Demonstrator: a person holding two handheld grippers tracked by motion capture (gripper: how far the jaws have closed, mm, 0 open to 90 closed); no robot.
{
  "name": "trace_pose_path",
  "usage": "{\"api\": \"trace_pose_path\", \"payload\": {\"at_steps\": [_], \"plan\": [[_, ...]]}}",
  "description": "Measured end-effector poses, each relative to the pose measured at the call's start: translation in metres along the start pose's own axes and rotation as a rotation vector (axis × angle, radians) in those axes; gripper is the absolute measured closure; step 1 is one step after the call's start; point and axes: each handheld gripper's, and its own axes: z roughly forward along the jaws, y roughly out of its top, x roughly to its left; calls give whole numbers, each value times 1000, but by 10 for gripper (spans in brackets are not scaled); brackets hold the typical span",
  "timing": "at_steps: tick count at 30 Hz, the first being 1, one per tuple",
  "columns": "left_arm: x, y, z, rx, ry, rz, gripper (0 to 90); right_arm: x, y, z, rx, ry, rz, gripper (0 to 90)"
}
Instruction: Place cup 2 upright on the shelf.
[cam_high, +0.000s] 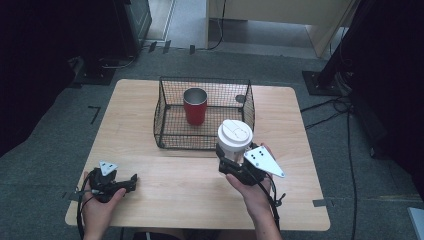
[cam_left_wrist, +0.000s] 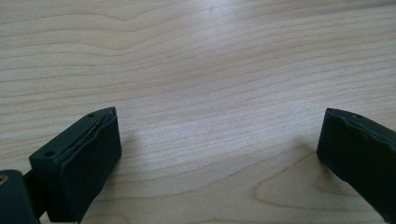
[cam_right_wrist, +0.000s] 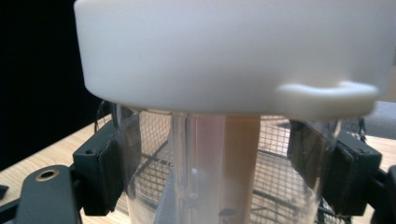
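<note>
Wooden table, set on grey carpet with cables trailing at the right. Toward its far half stands the wire basket, open at the top, with a red cup upright inside, a little left of the basket's middle.

Your right gripper is clamped on a clear lidded cup: the black pads press its transparent wall from both sides just under the broad white lid, as the right gripper view shows. In the high view the cup stands upright, long axis vertical, lid on top, near the basket's near right corner. It looks lifted off the table, though the gap beneath is not visible in the frames.

Key relation: the basket lies straight ahead of the held cup, away from you and slightly to the left. The near rim stands between cup and basket floor. Free floor shows to the right of the red cup, which is the side nearer your right hand.

My reading: the cup is headed for the basket. That calls for clearing the rim with the cup's base, then lowering it beside the red cup without knocking it. Keep the cup vertical; the lid's seating can't be judged from here.

Your left gripper rests low at the near left of the table, jaws spread wide over bare wood, nothing between them. It is well apart from both basket and cup.
</note>
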Motion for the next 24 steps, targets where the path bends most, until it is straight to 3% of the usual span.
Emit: {"api": "trace_pose_path", "payload": {"at_steps": [9,24], "plan": [[0,0,0,-1,-2,2,5,4,10,8,-47,-4,1,166],[0,0,0,0,-4,2,5,1,24,24,-76,-42,0,166]]}}
